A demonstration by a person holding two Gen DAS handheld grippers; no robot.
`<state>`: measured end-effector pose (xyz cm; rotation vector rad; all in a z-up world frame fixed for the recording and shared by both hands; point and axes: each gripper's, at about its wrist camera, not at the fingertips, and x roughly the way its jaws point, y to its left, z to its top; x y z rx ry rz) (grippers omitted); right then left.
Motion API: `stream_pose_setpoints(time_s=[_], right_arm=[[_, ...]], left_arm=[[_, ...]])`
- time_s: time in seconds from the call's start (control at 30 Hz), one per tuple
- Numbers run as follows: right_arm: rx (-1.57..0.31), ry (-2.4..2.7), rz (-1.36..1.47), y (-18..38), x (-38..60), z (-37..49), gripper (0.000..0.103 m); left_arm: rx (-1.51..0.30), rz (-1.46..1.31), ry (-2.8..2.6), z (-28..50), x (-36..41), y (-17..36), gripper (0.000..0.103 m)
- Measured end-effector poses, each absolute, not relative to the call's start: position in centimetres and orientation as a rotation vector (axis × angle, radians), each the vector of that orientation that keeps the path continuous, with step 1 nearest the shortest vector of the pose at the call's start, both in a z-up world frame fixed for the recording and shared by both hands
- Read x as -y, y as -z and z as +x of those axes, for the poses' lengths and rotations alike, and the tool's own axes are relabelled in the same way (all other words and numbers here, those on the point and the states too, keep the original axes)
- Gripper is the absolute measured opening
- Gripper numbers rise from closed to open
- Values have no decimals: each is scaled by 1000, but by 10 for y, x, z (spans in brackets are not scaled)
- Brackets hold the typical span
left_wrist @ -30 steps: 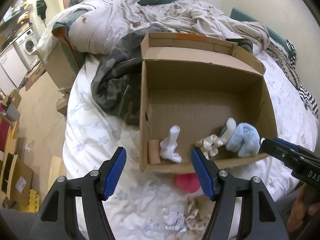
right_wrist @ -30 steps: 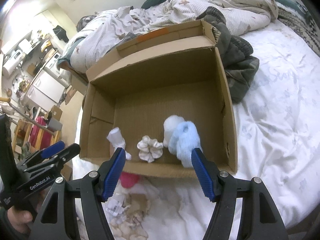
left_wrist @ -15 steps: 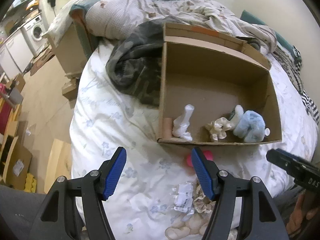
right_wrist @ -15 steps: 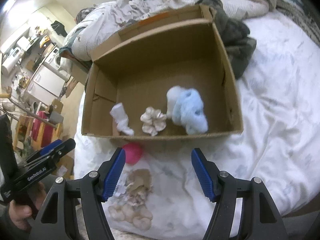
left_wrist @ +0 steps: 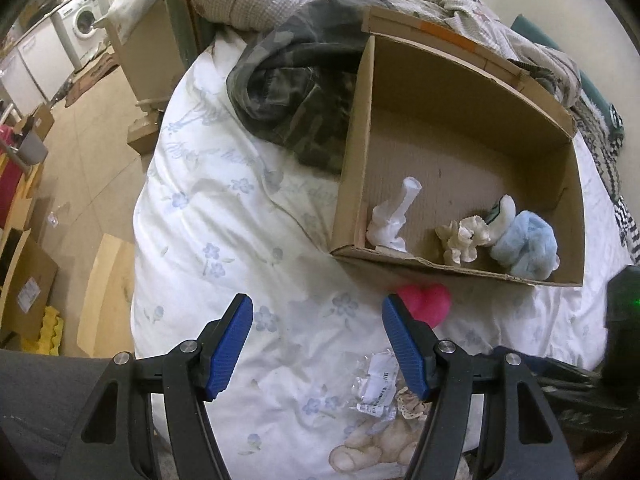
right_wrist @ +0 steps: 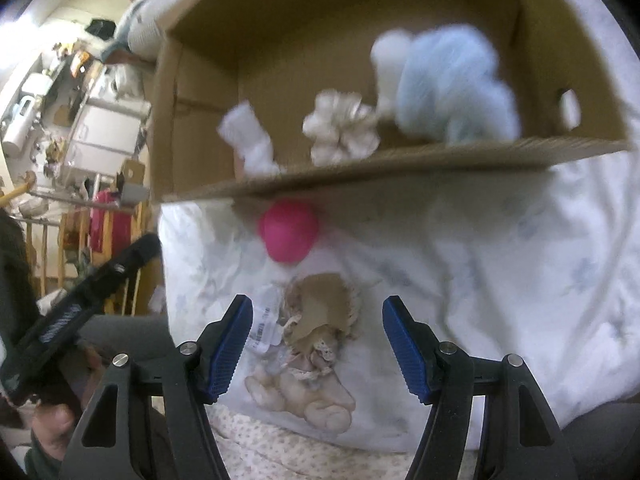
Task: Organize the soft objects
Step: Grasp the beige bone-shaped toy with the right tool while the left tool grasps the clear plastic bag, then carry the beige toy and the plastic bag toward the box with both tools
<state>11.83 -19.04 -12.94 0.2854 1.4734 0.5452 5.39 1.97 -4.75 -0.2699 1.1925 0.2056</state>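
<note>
Soft objects lie in two groups on the bed (left_wrist: pixel 224 216): a white sock (left_wrist: pixel 390 218), a cream scrunchie (left_wrist: pixel 462 238) and a fluffy blue piece (left_wrist: pixel 526 246) sit inside the cardboard box (left_wrist: pixel 352 152) along its near wall, while a pink plush (right_wrist: pixel 289 236) rests just outside that wall and a small teddy bear (right_wrist: pixel 304 392) with a crinkly plastic wrapper (left_wrist: pixel 374 386) lies nearer.

Both the left gripper (left_wrist: pixel 317 346) and the right gripper (right_wrist: pixel 317 346) hang empty with fingers spread, the right one over the teddy.

Likely trouble: the fingers could pinch the quilt or the wrapper along with the toy, since all lie touching. A low carry could also catch the box's near wall and drag the box.
</note>
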Motion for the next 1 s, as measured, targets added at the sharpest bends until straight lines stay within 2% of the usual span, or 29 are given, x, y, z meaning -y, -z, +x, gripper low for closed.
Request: stream_pose_setpoints(time_s=[0.07, 0.13, 0.2, 0.27, 0.3, 0.33, 0.67, 0.83, 0.93, 1.0], right_arm=[[-1493, -547, 250, 138, 181, 120, 68], [-1507, -557, 213, 143, 172, 122, 46], [-1519, -571, 186, 146, 166, 122, 35], [-1524, -572, 149, 145, 162, 124, 29], [-1521, -571, 139, 145, 162, 123, 17], [-1518, -571, 135, 144, 164, 122, 13], [-1368, -518, 232, 106, 201, 126, 10], [-1332, -510, 275, 95, 211, 130, 10], [-1332, -508, 279, 94, 212, 132, 10], [-1330, -511, 278, 94, 213, 132, 10]], left_arm=[[-1193, -266, -204, 54, -19, 48, 64], [-1194, -263, -202, 54, -18, 48, 64], [-1198, -256, -200, 54, -18, 50, 64], [-1210, -245, -198, 54, -17, 53, 64], [-1218, -243, -196, 53, -17, 54, 64], [-1227, -243, -193, 53, -16, 57, 64], [-1397, -233, -101, 52, 4, 94, 64], [-1488, -236, -44, 51, 19, 117, 60], [-1523, -232, -5, 51, 29, 129, 48], [-1548, -229, 13, 51, 33, 136, 37]])
